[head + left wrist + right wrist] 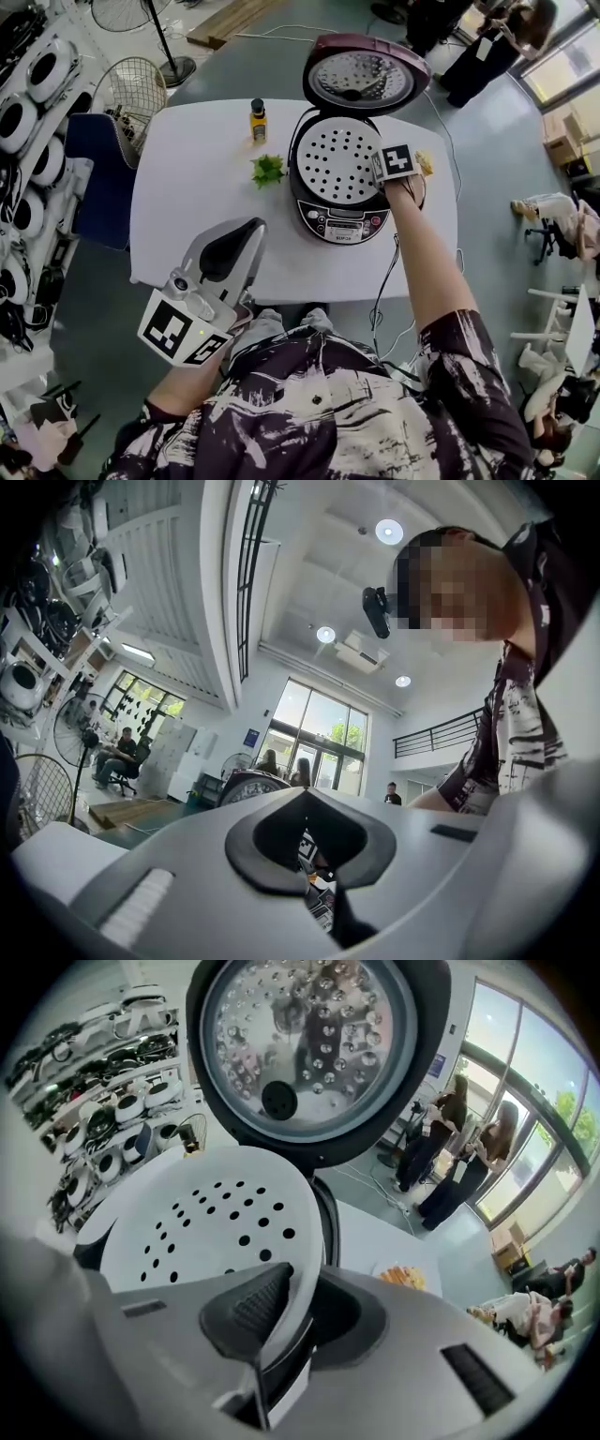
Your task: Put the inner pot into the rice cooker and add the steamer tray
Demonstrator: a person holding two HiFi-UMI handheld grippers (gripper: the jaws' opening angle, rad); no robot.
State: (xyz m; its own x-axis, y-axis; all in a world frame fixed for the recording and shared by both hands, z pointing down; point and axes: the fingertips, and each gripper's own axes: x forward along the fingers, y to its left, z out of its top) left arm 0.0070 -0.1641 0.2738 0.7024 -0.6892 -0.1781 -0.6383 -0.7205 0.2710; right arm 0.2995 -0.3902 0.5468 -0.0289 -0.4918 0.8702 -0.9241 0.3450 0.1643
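A dark maroon rice cooker (342, 223) stands on the round-cornered white table (187, 187). Its domed lid (364, 77) is thrown back and upright behind it, the shiny dimpled inner plate facing forward. A white perforated plastic steamer tray (333, 159) sits across the cooker's open mouth and covers what lies beneath it.

The right gripper (291, 1307) reaches down to the cooker's right edge. Its jaws stand narrow, closed on the tray's thin rim, which runs between the ribbed black pads (251, 1309). The marker cube rides just above the rim on that side.

The left gripper (248, 234) hangs well in front of the cooker, off the table's near edge and close to the person's patterned shirt. Its jaws are together with nothing between them.

Left of the cooker and behind its front edge stands a small yellow bottle with a black cap (258, 122). A green leafy sprig (268, 170) lies just beside the cooker's left wall. Right of the cooker, past the right hand, sits what looks like a small heap of orange food (425, 163), though it is too small to tell for sure.
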